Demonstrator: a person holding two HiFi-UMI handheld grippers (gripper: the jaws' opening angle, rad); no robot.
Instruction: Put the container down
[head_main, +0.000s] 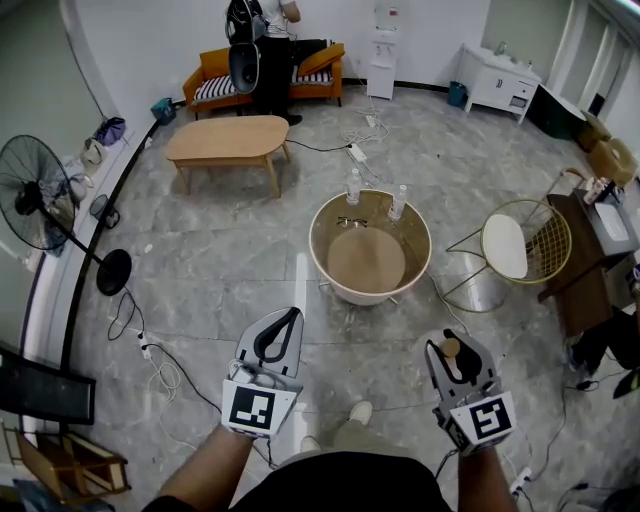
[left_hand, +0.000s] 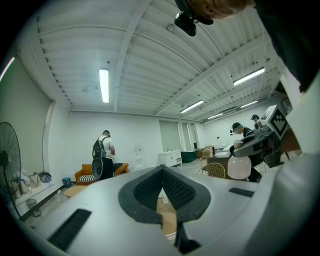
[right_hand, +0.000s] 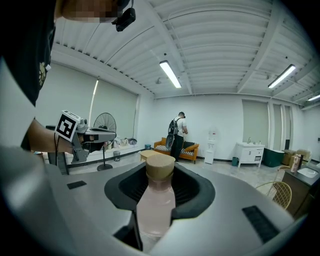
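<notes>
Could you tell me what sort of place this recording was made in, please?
Probably an office lounge or break area: an orange sofa and a wooden coffee table on a tiled floor, a water dispenser, and strip lights overhead.

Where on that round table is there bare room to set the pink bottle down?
On the round table, the middle and near half lie bare inside its raised rim. The far edge is crowded: two clear bottles stand there, a small dark item lying between them. The pink bottle in the right gripper would likely fit the near half.
</notes>
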